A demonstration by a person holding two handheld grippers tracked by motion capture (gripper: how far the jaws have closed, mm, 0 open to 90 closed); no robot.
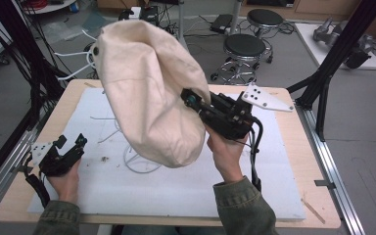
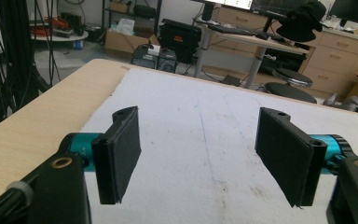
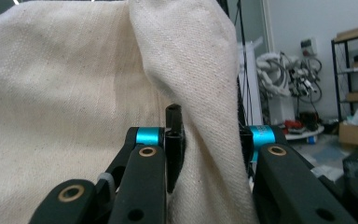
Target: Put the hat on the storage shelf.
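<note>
A large cream canvas bag (image 1: 147, 93) hangs in the air over the middle of the white mat (image 1: 200, 186), bulging and tilted to the left. My right gripper (image 1: 190, 99) is shut on a fold of the bag's right side; in the right gripper view that fold of the bag (image 3: 74, 93) is pinched in my right gripper (image 3: 209, 144). White cord (image 1: 139, 164) trails on the mat under the bag. My left gripper (image 1: 71, 142) rests near the mat's front left edge, away from the bag. Its jaws stand wide apart in my left gripper (image 2: 198, 154), with bare mat between them.
The mat lies on a wooden table (image 1: 293, 161). Black frame posts (image 1: 333, 54) rise at the table's right and left sides. Two black stools (image 1: 245, 46) stand on the floor beyond the far edge, with cables and white tubing at the far left.
</note>
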